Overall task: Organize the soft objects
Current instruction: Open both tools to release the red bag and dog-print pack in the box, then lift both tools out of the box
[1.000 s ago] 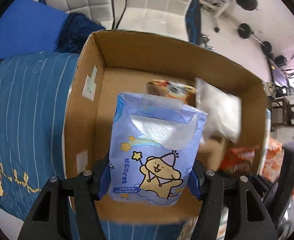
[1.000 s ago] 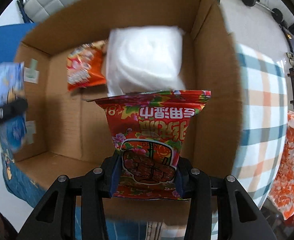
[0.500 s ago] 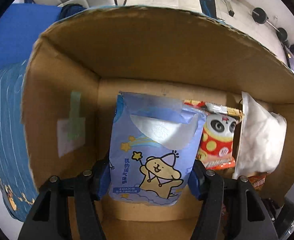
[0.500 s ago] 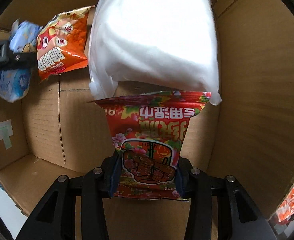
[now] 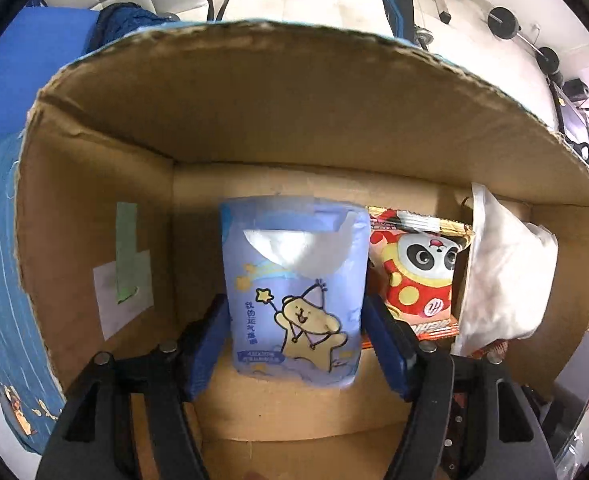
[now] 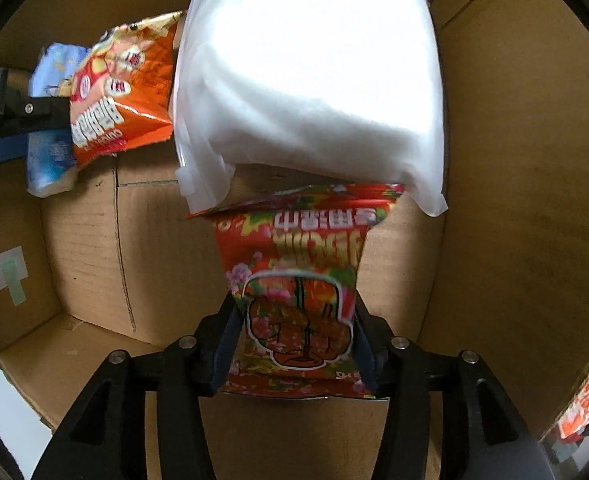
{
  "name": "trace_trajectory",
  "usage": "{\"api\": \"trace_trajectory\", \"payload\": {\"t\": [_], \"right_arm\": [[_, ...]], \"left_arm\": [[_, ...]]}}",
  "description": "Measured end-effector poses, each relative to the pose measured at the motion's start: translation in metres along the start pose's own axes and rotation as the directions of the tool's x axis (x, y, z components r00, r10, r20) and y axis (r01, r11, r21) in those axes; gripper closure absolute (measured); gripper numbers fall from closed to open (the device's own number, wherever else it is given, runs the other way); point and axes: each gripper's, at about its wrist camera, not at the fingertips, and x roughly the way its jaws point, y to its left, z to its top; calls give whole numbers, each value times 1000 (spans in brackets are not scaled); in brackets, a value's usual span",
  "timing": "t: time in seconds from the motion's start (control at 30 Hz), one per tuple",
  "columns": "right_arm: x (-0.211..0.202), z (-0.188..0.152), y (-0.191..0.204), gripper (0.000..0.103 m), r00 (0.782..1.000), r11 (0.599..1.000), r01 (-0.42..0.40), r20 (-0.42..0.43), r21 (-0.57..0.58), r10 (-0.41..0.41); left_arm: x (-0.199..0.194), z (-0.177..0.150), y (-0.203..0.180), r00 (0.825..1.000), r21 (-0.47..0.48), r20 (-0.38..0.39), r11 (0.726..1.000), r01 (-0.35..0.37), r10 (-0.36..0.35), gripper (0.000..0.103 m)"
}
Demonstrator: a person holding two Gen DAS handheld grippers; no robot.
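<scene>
Both tongs were easing apart inside the brown corrugated cardboard box [image 5: 94, 208]: left gripper [image 5: 294, 344] loosening around a glossy lavender tissue pack [image 5: 294, 292], right gripper [image 6: 294, 344] around a crinkly red floral packet [image 6: 298, 280]. Beside them lay an orange panda snack bag [image 5: 414, 272] and a puffy white plastic-wrapped bundle [image 6: 310, 76].

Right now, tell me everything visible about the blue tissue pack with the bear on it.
The blue tissue pack is a soft plastic pouch printed with a yellow cartoon bear in a party hat, stars and Chinese text; white tissue shows through a curved window near its top. It stands inside the cardboard box, beside the panda snack bag. The left gripper straddles it, jaws opening, pads barely clear of its sides.
</scene>
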Motion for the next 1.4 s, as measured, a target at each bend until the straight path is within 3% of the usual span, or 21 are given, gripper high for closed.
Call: {"api": "trace_trajectory", "payload": {"t": [0.13, 0.3, 0.4, 0.5, 0.63, 0.83, 1.0, 1.4], "right_arm": [[-11, -3, 0, 48, 1000, 1000, 8, 18, -6, -8], [-28, -11, -4, 41, 999, 1000, 12, 44, -8, -12], [-41, -18, -7, 40, 998, 1000, 4, 66, -4, -4], [-56, -26, -9, 40, 996, 1000, 1, 94, -10, 0], [-78, -45, -7, 30, 989, 1000, -10, 146, -21, 13], [-110, -64, -14, 12, 968, 999, -40, 247, -20, 43], [-138, -91, -14, 10, 947, 999, -34, 317, -36, 43], [-192, -169, -1, 9, 885, 1000, 5, 466, -1, -4]], "left_arm": [[-7, -2, -1, 1000, 4, 16, 1000, -5, 5, 33], [-22, -14, -15, 1000, 17, 19, 1000, -6, 6, 10], [-41, -21, -18, 998, 23, 52, 999, -40, 39, 9], [-61, -33, -16, 995, 9, 93, 1000, -26, 25, 3], [-93, -44, -15, 984, -2, 178, 1000, -7, 7, 2], [-140, -93, -23, 939, 18, 343, 1000, -7, 1, 0], [-156, -117, -16, 912, 11, 409, 1000, -3, -2, 0], [-196, -189, -15, 837, 33, 545, 995, -89, 57, 0]]}}
